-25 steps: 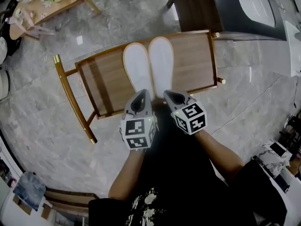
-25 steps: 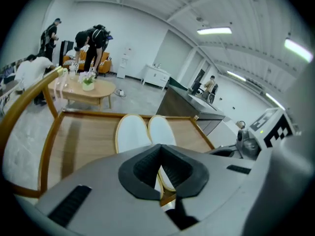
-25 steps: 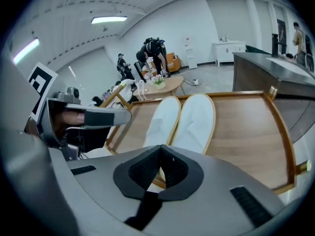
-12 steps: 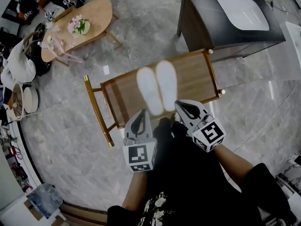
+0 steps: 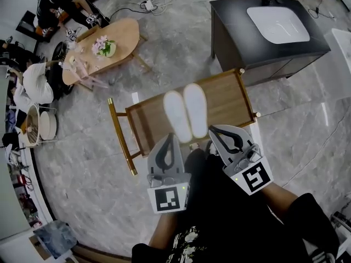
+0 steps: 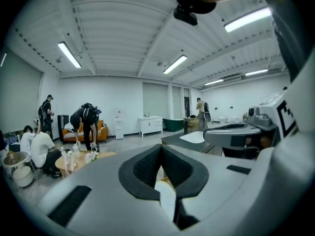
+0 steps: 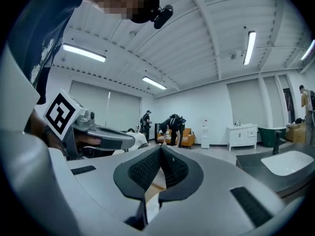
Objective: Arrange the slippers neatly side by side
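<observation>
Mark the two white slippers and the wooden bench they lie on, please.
left slipper (image 5: 176, 115): head view, middle of its white face.
right slipper (image 5: 196, 109): head view, middle of its white face.
wooden bench (image 5: 226, 99): head view, bare top to the right of the slippers.

White slippers (image 5: 196, 109) on brown wooden bench (image 5: 227, 100), grey marbled floor (image 5: 82, 158)

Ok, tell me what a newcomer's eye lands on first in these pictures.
First come the two white slippers, lying side by side on the wooden bench at the centre of the head view. Just below them in that view are the left claw and the right claw, both shut and empty. At the upper right stands a black vanity with a white basin.
</observation>
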`<act>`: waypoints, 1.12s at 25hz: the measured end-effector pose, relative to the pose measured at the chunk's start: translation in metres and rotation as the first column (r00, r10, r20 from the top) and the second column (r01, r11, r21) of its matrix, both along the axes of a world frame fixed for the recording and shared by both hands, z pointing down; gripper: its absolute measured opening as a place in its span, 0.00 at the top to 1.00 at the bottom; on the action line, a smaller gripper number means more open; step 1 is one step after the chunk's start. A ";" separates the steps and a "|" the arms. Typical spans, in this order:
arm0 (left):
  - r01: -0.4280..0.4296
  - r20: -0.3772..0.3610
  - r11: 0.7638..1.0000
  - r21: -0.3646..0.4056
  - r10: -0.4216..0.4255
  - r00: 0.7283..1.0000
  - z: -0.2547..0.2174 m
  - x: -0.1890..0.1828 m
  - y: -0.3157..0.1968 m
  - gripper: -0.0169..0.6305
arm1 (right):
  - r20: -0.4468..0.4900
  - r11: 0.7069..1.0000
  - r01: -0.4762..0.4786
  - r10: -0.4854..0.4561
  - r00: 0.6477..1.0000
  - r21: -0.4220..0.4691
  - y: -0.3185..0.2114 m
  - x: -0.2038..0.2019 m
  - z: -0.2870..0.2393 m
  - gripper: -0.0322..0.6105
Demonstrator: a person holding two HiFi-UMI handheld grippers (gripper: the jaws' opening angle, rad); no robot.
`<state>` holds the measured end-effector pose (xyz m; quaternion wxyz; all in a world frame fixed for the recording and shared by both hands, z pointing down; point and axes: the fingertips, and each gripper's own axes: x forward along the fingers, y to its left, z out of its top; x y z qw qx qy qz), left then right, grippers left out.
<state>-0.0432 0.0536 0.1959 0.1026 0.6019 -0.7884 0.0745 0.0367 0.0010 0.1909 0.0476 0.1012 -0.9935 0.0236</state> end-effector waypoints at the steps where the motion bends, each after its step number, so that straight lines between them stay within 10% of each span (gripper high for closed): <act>1: -0.005 0.004 1.000 0.010 0.005 1.000 -0.005 0.003 -0.002 0.97 | -0.009 1.000 0.006 -0.006 1.000 0.024 0.000 0.003 0.000 0.95; 28: 0.021 0.113 0.999 0.044 -0.026 0.993 -0.047 -0.005 0.009 0.97 | 0.031 0.978 -0.088 0.084 0.996 0.190 -0.037 0.026 -0.047 0.95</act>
